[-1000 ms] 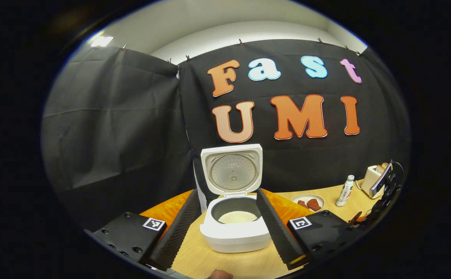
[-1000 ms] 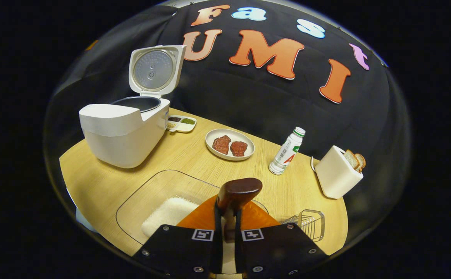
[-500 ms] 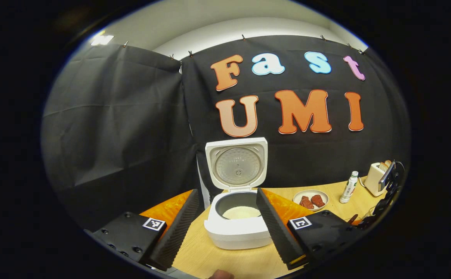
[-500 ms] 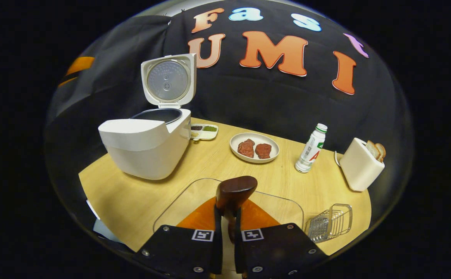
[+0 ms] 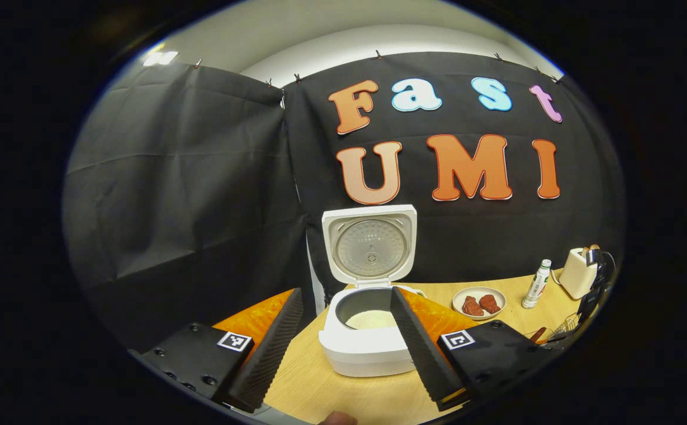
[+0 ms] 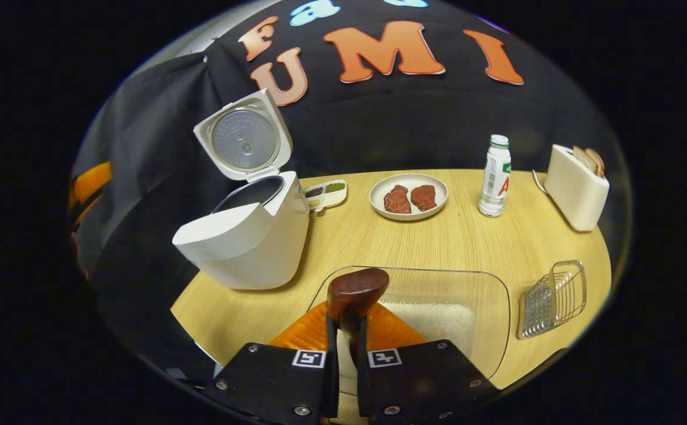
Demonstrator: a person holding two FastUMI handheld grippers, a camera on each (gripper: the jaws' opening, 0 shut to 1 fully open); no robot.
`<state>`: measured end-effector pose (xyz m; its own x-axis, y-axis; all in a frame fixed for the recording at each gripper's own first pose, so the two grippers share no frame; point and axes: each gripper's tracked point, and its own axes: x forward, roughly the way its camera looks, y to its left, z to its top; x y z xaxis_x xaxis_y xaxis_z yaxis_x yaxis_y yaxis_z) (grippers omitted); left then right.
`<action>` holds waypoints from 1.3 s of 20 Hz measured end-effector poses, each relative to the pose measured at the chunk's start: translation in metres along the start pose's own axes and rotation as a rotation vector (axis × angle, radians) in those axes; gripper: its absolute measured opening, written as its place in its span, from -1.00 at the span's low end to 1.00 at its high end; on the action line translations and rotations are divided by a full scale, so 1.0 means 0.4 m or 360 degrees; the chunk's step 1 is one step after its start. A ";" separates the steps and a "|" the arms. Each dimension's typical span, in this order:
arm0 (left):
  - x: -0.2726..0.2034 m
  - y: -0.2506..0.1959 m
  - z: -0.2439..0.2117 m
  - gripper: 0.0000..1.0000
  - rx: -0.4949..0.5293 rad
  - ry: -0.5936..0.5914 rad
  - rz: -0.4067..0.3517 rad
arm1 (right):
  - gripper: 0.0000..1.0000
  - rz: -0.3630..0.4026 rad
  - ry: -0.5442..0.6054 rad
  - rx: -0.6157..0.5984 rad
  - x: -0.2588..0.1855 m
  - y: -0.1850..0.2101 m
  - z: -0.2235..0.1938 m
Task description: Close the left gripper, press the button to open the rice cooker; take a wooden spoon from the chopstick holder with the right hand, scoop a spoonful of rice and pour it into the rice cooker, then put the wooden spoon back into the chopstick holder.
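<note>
The white rice cooker (image 5: 367, 354) stands open with its lid (image 5: 370, 248) upright and white rice in the pot (image 5: 373, 320). My left gripper (image 5: 344, 292) is open, one finger on each side of the cooker, short of it and not touching. My right gripper (image 6: 343, 323) is shut on the handle of the dark wooden spoon (image 6: 357, 288). The spoon bowl hovers over the near edge of the glass rice container (image 6: 500, 307); no rice shows on it. The wire chopstick holder (image 6: 553, 292) lies to the right. The cooker (image 6: 249, 242) sits to the left.
Along the table's back are a small seasoning dish (image 6: 326, 192), a plate (image 6: 408, 213) with two meat pieces, a bottle (image 6: 495, 177) and a toaster (image 6: 576, 189) holding bread. The wooden table's edge (image 6: 202, 307) is close at the front left.
My right gripper has swung and rolled with the spoon, so the cooker now looks tilted and the holder sits higher on the right. The left gripper has drifted slightly left and back from the cooker.
</note>
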<state>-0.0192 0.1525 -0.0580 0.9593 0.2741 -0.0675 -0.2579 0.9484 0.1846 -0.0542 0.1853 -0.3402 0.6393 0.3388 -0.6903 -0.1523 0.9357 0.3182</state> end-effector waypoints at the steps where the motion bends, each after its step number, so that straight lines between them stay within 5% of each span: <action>1: 0.000 0.007 -0.001 1.00 0.0002 -0.0001 0.0005 | -0.76 -0.0003 0.0015 0.0092 0.004 -0.014 0.003; 17: 0.017 -0.049 0.019 1.00 0.0028 -0.0022 -0.0080 | -0.76 0.0127 0.0159 0.0999 -0.008 -0.102 -0.017; 26: 0.016 -0.070 0.030 1.00 0.0045 -0.0040 -0.0103 | -0.77 0.0218 -0.0022 0.1442 -0.072 -0.217 0.062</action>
<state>-0.0045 0.1256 -0.0517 0.9766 0.2078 -0.0558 -0.1922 0.9590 0.2085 -0.0406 0.0919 -0.3317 0.6691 0.4343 -0.6030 0.4184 0.4504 0.7887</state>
